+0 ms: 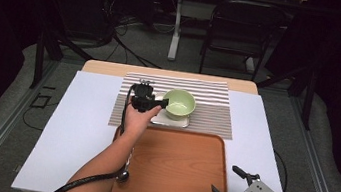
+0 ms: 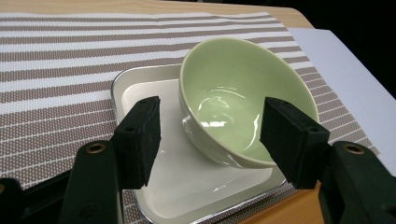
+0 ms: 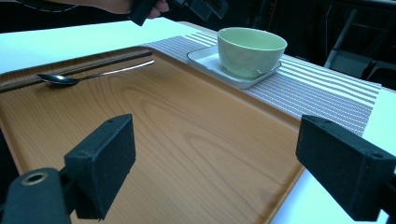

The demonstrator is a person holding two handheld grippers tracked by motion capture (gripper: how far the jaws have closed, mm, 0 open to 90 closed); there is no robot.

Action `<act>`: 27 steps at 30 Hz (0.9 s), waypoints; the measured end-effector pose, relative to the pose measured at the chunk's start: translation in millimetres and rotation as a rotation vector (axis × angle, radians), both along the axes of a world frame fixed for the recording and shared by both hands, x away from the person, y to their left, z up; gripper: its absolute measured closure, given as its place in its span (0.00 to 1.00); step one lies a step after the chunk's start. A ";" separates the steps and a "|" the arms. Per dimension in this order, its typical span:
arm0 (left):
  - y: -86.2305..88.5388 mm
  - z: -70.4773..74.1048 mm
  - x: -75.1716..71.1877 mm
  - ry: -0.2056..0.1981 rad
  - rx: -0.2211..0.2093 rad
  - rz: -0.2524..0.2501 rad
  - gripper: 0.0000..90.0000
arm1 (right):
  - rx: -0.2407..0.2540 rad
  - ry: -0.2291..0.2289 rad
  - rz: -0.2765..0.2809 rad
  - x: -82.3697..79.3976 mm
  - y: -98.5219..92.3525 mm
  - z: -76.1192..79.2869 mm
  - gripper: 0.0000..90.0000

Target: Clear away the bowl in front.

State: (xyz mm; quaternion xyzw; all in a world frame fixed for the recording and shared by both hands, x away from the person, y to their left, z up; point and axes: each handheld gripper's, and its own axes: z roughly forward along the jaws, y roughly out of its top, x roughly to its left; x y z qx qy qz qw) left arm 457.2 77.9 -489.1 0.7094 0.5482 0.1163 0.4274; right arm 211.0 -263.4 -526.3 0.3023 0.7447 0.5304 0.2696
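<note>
Reaching: left tongs (image 1: 159,103) sat at the near-left rim of the bowl (image 1: 178,103), over the striped mat (image 1: 211,113).
Left tongs: jaws stood apart, one on each side of the bowl's near wall in the left gripper view; the pads (image 2: 140,135) did not press it.
Bowl: pale green (image 2: 243,100), upright in a white dish (image 2: 187,186) on the mat (image 2: 56,79), just beyond the tray's far edge.
Right tongs: (image 1: 225,180) hovered over the near-right corner of the tray (image 1: 173,167), jaws apart with nothing between.
Tray: wooden (image 3: 187,140), on the tabletop (image 1: 78,128); a spoon (image 3: 70,78) lay along its left side.
</note>
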 end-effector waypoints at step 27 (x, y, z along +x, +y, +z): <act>-1.1 -21.8 20.6 0.050 -0.064 0.046 0.39 | 0.001 0.001 -0.012 -5.9 -2.6 0.3 0.13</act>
